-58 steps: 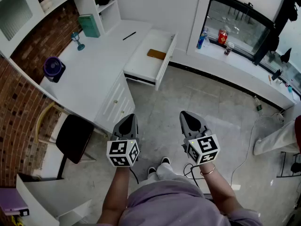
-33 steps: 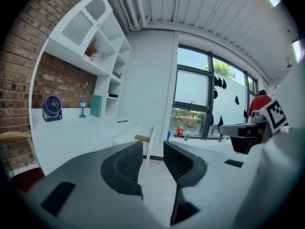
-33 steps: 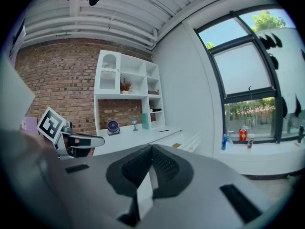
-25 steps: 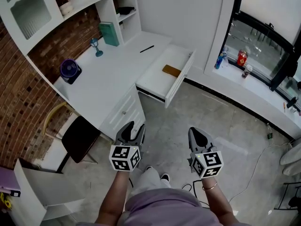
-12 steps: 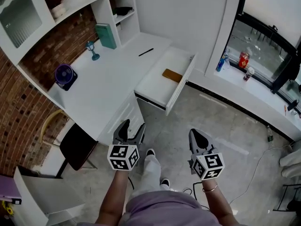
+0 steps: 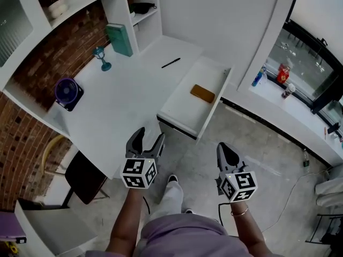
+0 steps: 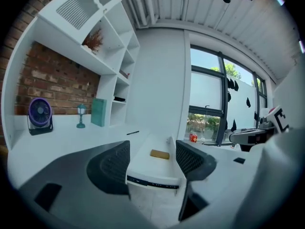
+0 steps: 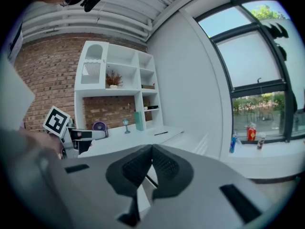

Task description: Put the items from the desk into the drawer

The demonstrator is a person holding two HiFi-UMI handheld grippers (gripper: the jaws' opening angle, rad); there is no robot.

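A white desk carries a black pen, a teal book, a small teal lamp and a purple fan. Its drawer stands pulled out, with a flat brown item inside. My left gripper hovers just short of the desk's near corner. Its jaws have just been opening and stand open with nothing between them. In the left gripper view the drawer and brown item lie straight ahead. My right gripper hangs over the floor to the right of the drawer, shut and empty.
A black chair stands under the desk's left end. Shelves rise behind the desk. Bottles stand on a window sill at the right. The person's leg and shoe are below the grippers on a grey floor.
Both grippers have moved closer to the desk and drawer. The left gripper's jaws have spread wider. The right gripper has stayed shut.
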